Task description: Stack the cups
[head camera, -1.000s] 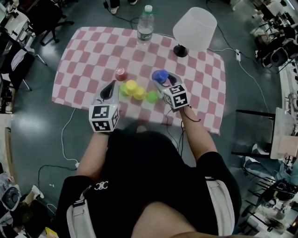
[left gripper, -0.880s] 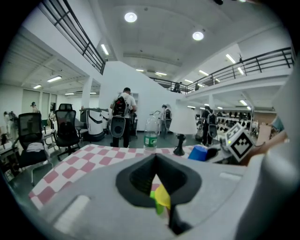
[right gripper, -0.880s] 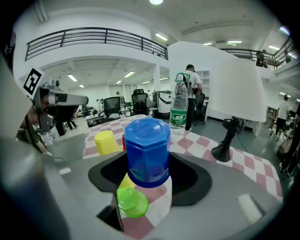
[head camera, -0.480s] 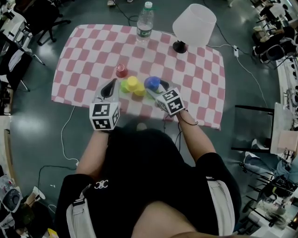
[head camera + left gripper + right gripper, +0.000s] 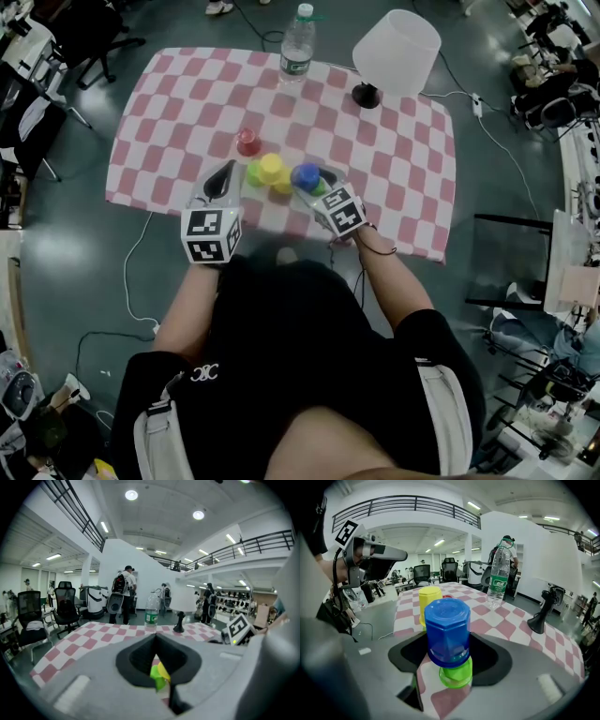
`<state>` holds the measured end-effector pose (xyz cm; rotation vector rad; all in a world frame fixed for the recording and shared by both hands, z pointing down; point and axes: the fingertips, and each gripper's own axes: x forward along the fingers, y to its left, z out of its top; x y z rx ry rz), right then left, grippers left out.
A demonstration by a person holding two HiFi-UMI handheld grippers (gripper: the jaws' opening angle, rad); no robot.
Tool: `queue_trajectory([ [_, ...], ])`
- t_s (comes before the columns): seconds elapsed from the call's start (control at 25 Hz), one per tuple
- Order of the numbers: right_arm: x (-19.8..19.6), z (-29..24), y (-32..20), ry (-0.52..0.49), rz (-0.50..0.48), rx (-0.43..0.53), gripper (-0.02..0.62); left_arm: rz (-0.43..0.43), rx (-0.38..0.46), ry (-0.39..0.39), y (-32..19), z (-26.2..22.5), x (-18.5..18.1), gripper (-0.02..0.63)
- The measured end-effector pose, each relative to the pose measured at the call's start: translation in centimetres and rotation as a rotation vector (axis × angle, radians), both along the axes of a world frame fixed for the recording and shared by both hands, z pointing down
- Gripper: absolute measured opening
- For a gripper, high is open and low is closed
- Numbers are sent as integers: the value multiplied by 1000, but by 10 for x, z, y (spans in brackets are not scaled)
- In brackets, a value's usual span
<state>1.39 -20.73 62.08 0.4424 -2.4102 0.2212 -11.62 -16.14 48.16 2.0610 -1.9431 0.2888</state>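
An upside-down blue cup [image 5: 305,174] [image 5: 447,625] hangs between the jaws of my right gripper [image 5: 309,180] [image 5: 449,651], which is shut on it. It sits just above a green cup [image 5: 323,187] [image 5: 456,676] that stands upside down on the checked table [image 5: 169,103]. To the left are two yellow cups [image 5: 273,168] [image 5: 430,602], another green cup [image 5: 252,173] and a small red cup [image 5: 247,142]. My left gripper [image 5: 223,176] [image 5: 157,667] is shut and holds nothing, pointing at the yellow and green cups just left of them.
A water bottle [image 5: 296,49] [image 5: 498,578] stands at the table's far edge, with a white lamp [image 5: 394,54] to its right. Cables run off the table's edges onto the floor. Office chairs and desks surround the table.
My right gripper has carried the blue cup nearer and to the left, from beyond the green cup to just above it. The left gripper has stayed where it was.
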Motion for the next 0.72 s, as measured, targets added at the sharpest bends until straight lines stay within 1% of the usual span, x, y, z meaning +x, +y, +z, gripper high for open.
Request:
queue_trajectory([
  [0.2,-3,6,2,2,-8,-7,265,-1,-2,0,-1,1,-1,-3],
  [0.4,-5,8,2,7,-15,12,266,1,0,-1,-2,0,-2,-3],
  [0.52,-5,4,3,-2,-12,23,295,5,4,0,-3,-2,-2,-3],
  [0.64,-5,-8,4,-42,6,29,304,13,7,-1,-5,-4,-2,-2],
  [0.72,-4,-25,3,-101,44,35,304,24,12,-2,-9,-6,-1,-3],
])
